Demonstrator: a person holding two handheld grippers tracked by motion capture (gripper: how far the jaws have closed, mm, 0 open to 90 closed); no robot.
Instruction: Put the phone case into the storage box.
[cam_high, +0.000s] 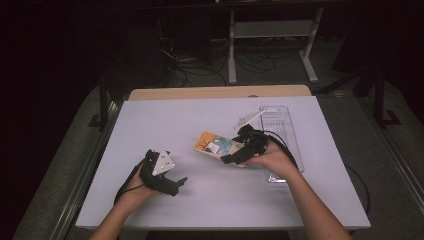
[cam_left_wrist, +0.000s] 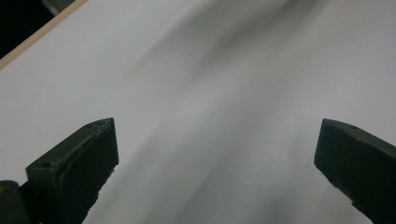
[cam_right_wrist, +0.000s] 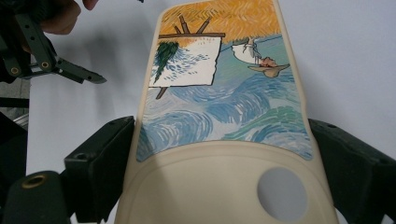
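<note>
The left hand-held gripper (cam_high: 167, 181) is held released above the desk (cam_high: 215, 115), the painted case (cam_high: 216, 145) is grasped at desk centre by the right hand-held gripper (cam_high: 235, 156), and a clear plastic tray (cam_high: 282, 122) is seen beside it, contents indiscernible.

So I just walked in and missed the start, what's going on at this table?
A person is working at a white table with a hand-held gripper in each hand. The right hand-held gripper is closed on the sides of a cream-coloured case with a painted picture, near a clear plastic tray at the right. The left hand-held gripper is open and holds nothing, apart from the case at the table's near left.
</note>
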